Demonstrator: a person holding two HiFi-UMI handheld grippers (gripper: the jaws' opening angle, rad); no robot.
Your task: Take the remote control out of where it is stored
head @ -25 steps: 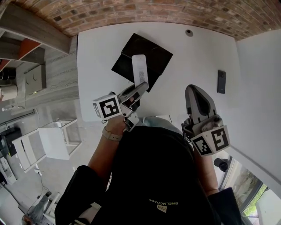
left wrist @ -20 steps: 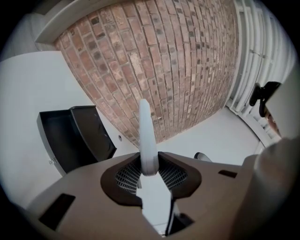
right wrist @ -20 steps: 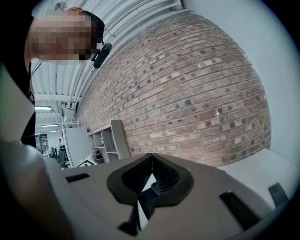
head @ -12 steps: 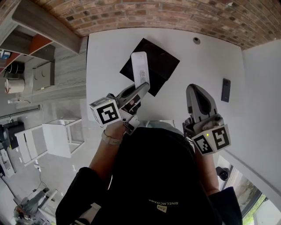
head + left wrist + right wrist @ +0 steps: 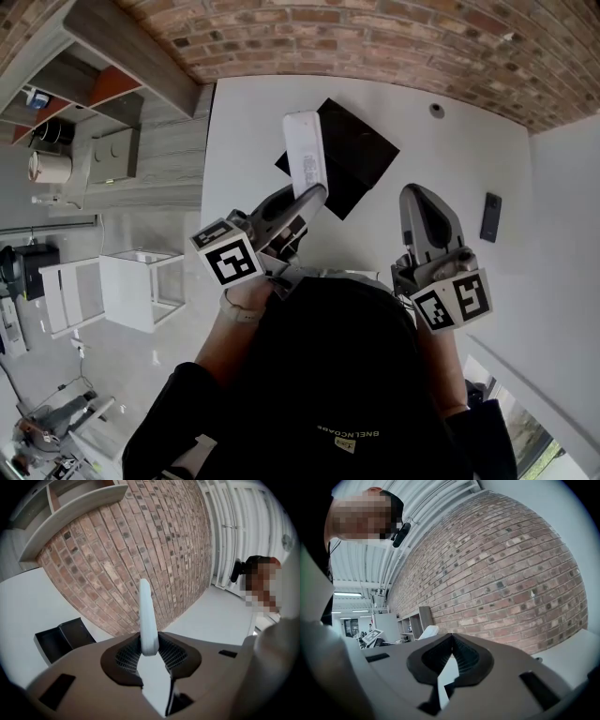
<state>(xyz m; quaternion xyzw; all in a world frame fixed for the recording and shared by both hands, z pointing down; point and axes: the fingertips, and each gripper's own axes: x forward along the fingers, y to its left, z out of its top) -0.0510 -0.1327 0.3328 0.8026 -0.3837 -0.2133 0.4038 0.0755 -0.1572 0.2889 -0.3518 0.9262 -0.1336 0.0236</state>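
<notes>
Above the counter (image 5: 246,131), the left hand-held gripper (image 5: 309,195) pinches the remote control (image 5: 306,150) by its end, over the black box (image 5: 361,150). That shallow grip could let it pivot and drop. Meanwhile the right hand-held gripper (image 5: 419,197) is clenched, empty.

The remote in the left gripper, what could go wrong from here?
1. The left gripper pinches the white remote only at one end, so its long free end could lever loose and drop.
2. In the head view it overlaps the black box's edge; a low swing might knock the box.
The right gripper is shut and apart, giving no support.
</notes>
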